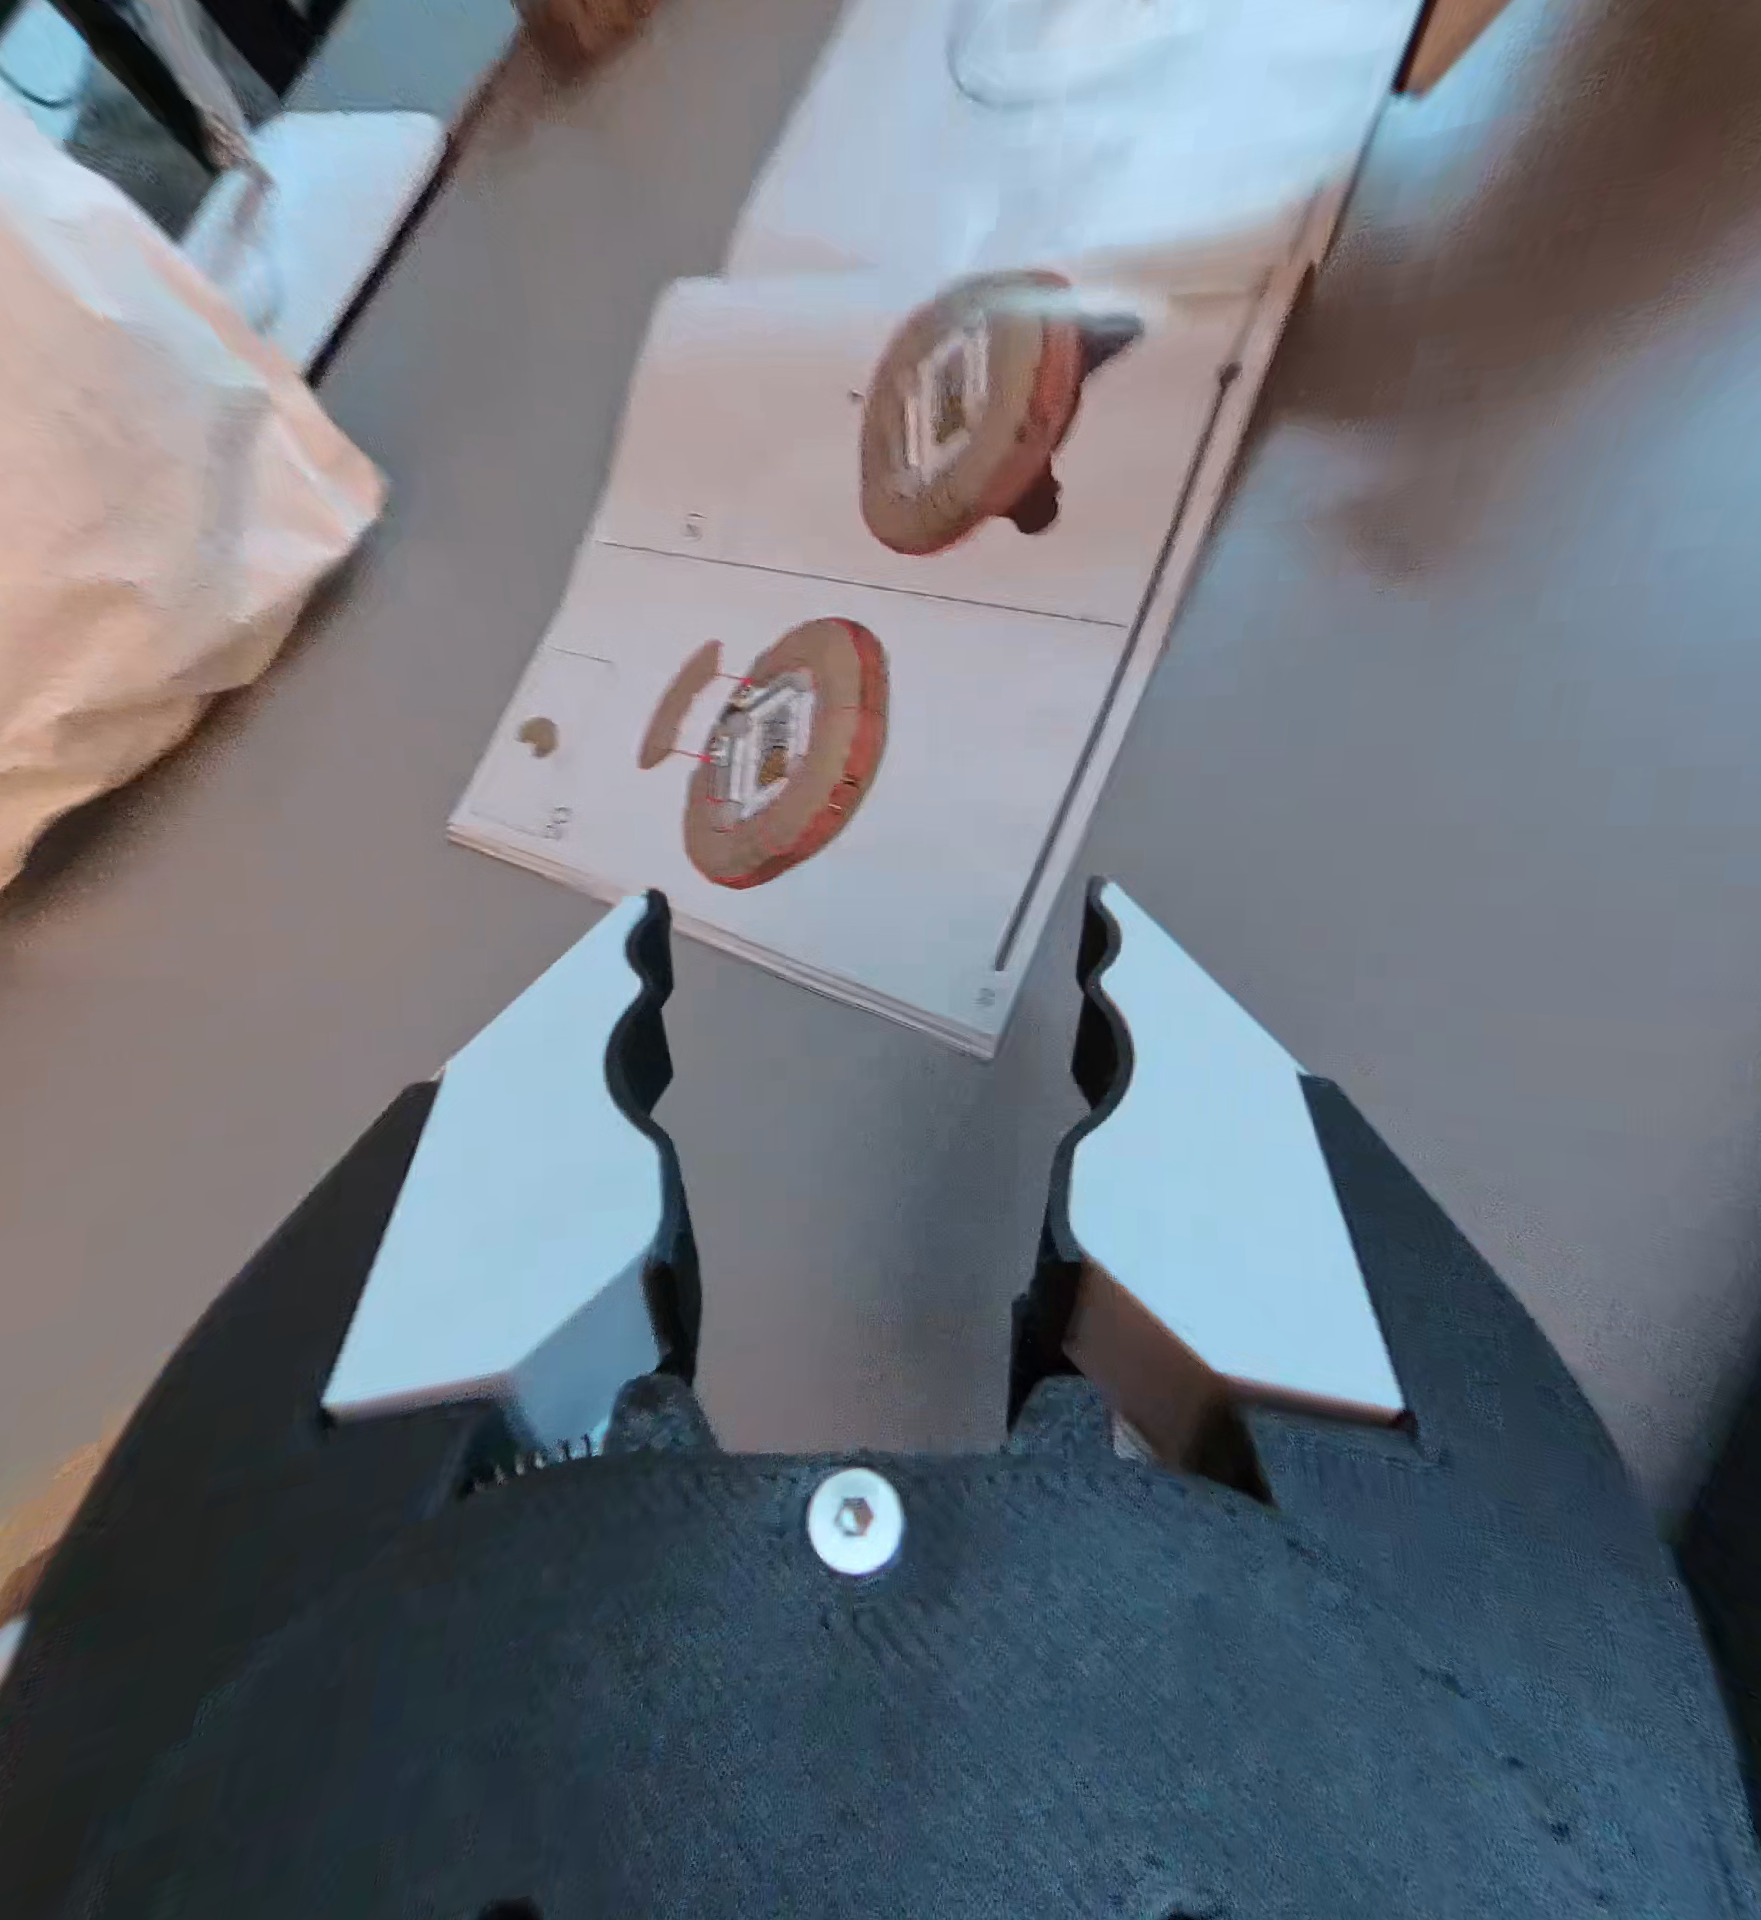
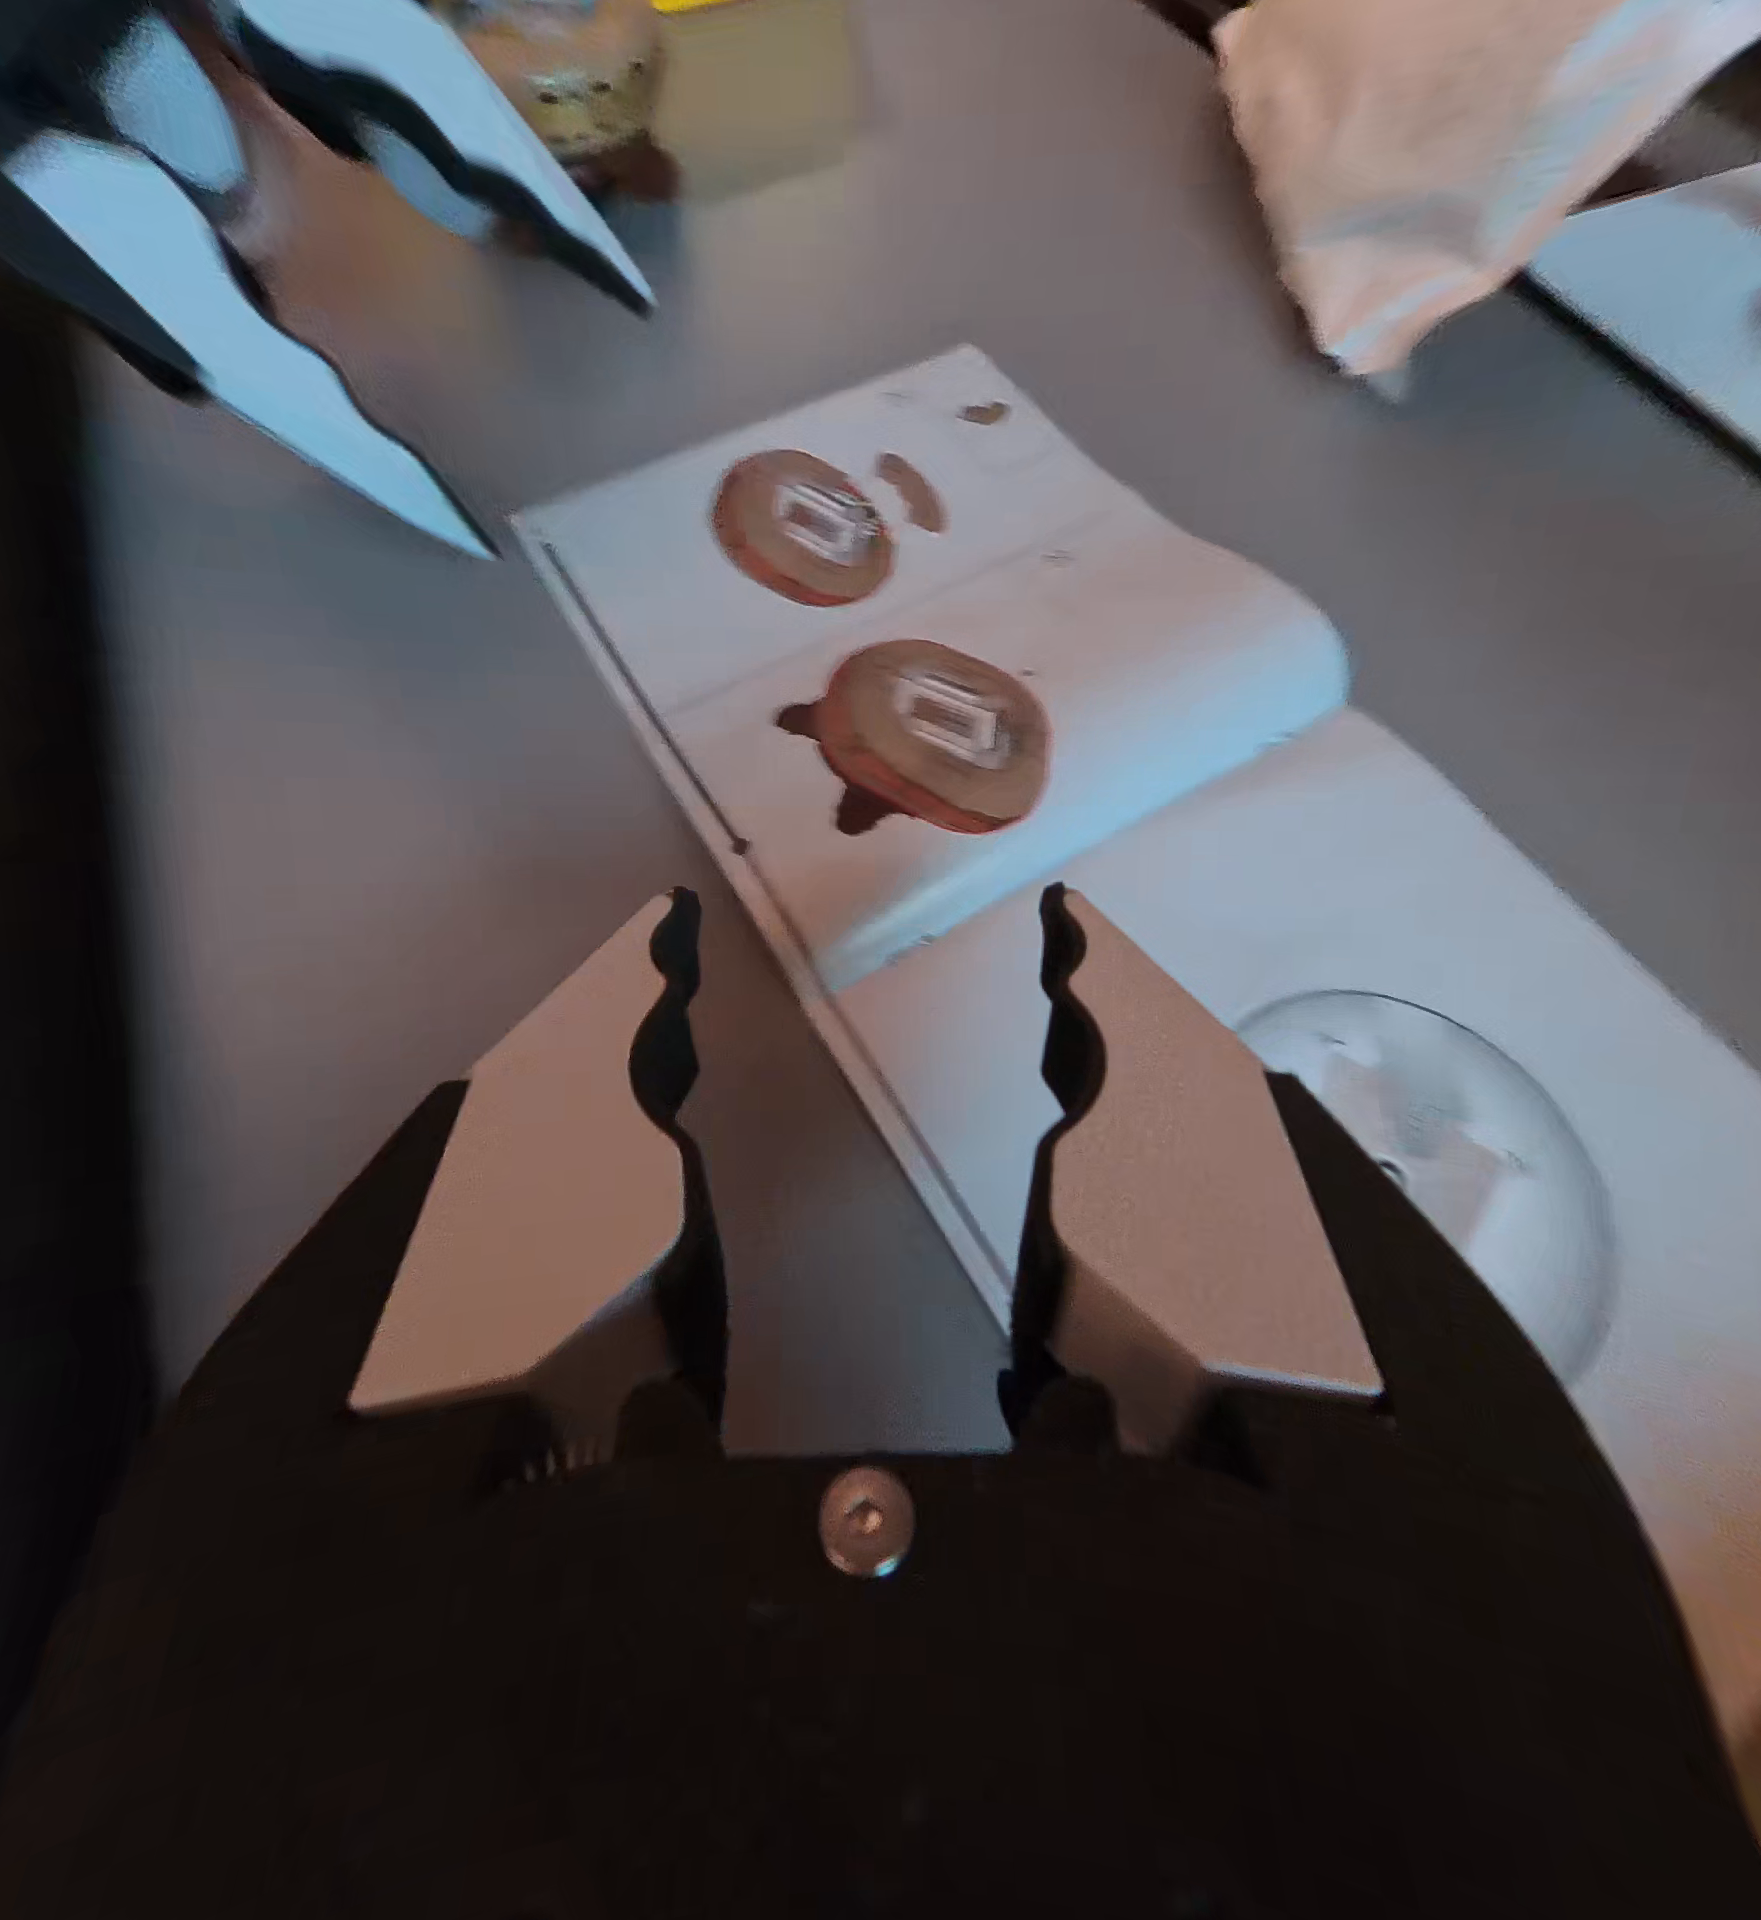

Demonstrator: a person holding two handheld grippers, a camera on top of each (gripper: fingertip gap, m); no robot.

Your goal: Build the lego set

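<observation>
A: Where does the left wrist view look from?

B: From just behind the left hand-held gripper [image 1: 871, 914], tilted down at the grey bench [image 1: 1478, 831], close above the open instruction booklet [image 1: 855, 623].

A: And the right wrist view?

B: From behind the right hand-held gripper [image 2: 860, 909], facing that same booklet [image 2: 959, 644] from its opposite end. Both share the booklet; the right view also catches the left hand-held gripper [image 2: 564, 416].
</observation>
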